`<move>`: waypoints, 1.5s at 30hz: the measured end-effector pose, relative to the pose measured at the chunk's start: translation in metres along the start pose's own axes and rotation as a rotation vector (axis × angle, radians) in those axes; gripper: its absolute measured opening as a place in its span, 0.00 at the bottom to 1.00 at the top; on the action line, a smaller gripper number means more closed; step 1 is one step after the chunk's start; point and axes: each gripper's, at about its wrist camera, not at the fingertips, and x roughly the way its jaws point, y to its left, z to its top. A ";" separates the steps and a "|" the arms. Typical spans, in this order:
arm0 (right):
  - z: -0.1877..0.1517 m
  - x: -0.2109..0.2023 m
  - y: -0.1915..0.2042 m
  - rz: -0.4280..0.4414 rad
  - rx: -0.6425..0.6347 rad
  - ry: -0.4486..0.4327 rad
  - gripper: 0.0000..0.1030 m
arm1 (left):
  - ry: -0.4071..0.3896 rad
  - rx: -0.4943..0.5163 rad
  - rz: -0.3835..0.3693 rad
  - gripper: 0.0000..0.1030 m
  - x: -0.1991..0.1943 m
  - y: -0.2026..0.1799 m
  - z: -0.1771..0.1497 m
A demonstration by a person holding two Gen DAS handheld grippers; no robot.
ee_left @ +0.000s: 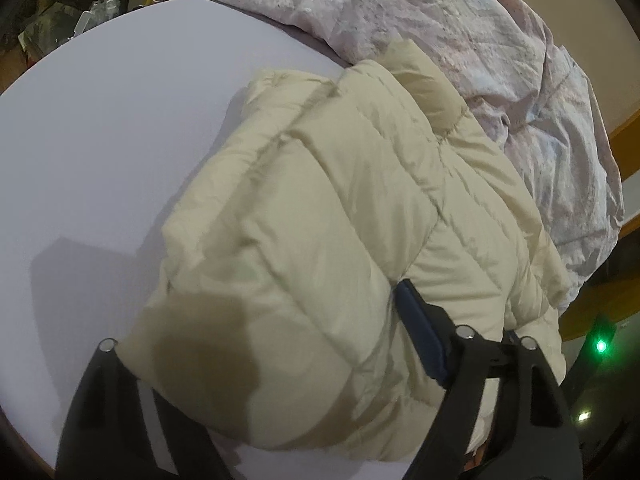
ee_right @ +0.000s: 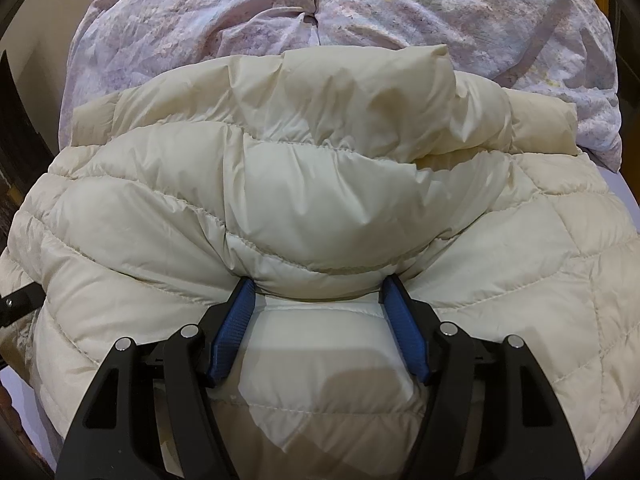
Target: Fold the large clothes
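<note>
While tilted steeply downward, right gripper (ee_right: 318, 292) jaws around puffer jacket (ee_right: 320, 200) fold.

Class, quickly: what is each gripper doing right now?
Left gripper: cannot be told; puffer jacket hides one finger.
Right gripper: fingers closed on a jacket fold.

A pale lavender sheet (ee_left: 100, 120) covers the flat work surface. Behind it lies a crumpled floral quilt (ee_left: 480, 40). Beige wall (ee_left: 600, 12) beyond. Dim clutter (ee_left: 60, 16) at upper left, contents indistinct. A green indicator light (ee_left: 601, 346) glows in shadow at right.
</note>
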 end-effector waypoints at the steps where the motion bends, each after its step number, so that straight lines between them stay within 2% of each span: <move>1: -0.001 0.000 0.001 0.000 0.000 0.000 0.66 | -0.003 -0.006 -0.003 0.66 0.000 0.001 0.002; 2: -0.001 0.000 0.001 0.000 -0.001 0.000 0.66 | -0.009 -0.013 -0.005 0.59 -0.001 0.002 0.004; 8: -0.002 0.000 0.002 0.001 -0.008 -0.002 0.66 | -0.028 -0.013 -0.023 0.34 -0.003 -0.002 0.007; 11: -0.001 -0.004 -0.002 0.024 -0.003 0.005 0.66 | -0.038 -0.005 -0.021 0.27 -0.004 -0.005 0.006; 19: -0.008 -0.023 -0.008 0.052 0.014 0.017 0.65 | -0.048 0.002 -0.019 0.23 -0.007 -0.007 0.007; 24: -0.017 -0.045 -0.018 0.061 0.029 -0.015 0.62 | -0.055 0.008 -0.019 0.22 -0.010 -0.007 0.007; 28: -0.019 -0.030 -0.018 0.042 -0.006 0.024 0.62 | -0.069 0.026 -0.025 0.20 -0.016 -0.013 0.006; 34: -0.017 -0.014 -0.012 0.022 -0.032 0.019 0.64 | -0.115 0.065 -0.075 0.19 -0.040 -0.034 0.009; 39: -0.017 -0.013 -0.016 0.036 -0.027 0.015 0.64 | -0.149 0.128 -0.151 0.19 -0.059 -0.071 0.004; 45: -0.018 -0.014 -0.020 0.059 -0.026 0.010 0.64 | -0.148 0.210 -0.231 0.19 -0.068 -0.119 -0.013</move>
